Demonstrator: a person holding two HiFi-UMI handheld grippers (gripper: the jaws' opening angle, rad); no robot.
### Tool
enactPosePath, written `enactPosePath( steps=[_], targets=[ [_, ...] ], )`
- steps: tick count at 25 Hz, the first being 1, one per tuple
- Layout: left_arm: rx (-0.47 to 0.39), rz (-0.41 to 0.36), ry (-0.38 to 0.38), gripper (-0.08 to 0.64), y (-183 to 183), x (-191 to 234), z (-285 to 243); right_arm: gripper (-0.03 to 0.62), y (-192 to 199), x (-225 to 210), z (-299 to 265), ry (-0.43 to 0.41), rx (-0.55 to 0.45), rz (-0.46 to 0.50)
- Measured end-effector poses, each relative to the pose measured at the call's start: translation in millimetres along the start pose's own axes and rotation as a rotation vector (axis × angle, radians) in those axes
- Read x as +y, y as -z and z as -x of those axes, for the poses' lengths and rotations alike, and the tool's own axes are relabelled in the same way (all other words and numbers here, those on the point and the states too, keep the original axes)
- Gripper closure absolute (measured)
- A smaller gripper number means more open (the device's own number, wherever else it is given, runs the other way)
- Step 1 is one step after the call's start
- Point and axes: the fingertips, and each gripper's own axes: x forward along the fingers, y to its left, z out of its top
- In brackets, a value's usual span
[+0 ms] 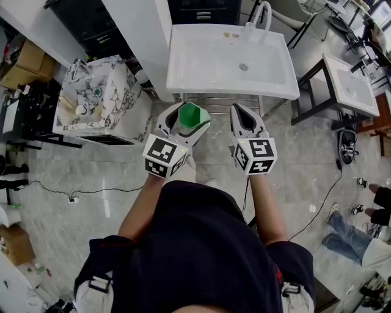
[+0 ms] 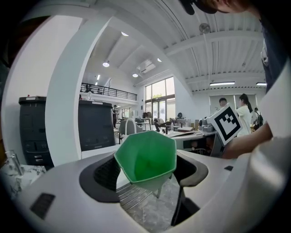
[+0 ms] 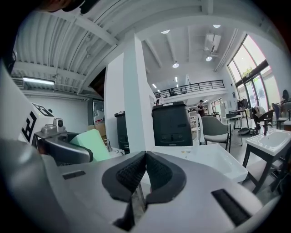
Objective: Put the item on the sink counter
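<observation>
A green faceted cup [image 1: 192, 115] sits between the jaws of my left gripper [image 1: 186, 120], which is shut on it and held in the air just short of the white sink [image 1: 201, 64]. In the left gripper view the green cup [image 2: 147, 159] shows its open mouth, with the black pads [image 2: 101, 177] pressing its sides. My right gripper [image 1: 244, 120] hovers beside the left one, shut with nothing in it. Its black pads [image 3: 132, 175] touch at the tips in the right gripper view, where the green cup [image 3: 91, 143] shows at the left and the sink [image 3: 213, 164] ahead.
The sink has a faucet [image 1: 261, 17] at its back edge and a metal rack [image 1: 217, 101] beneath. A marble-patterned stand [image 1: 101, 98] with small items is at the left, a white pillar [image 1: 143, 36] behind it. A second sink [image 1: 349, 85] stands right. Cables cross the floor.
</observation>
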Motion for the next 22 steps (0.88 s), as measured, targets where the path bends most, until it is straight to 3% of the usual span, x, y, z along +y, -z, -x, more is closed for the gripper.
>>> enactPosePath(
  steps=[12, 22],
  targets=[
    [0.017, 0.041, 0.014, 0.204, 3.7, 31.1, -22.3, 0.558, -1.4, -12.2, -34.1, 0.012, 0.018, -0.032],
    [0.026, 0.073, 0.033, 0.204, 4.1, 87.1, -58.0, 0.558, 0.1, -26.0, -94.1, 0.023, 0.055, -0.042]
  ],
)
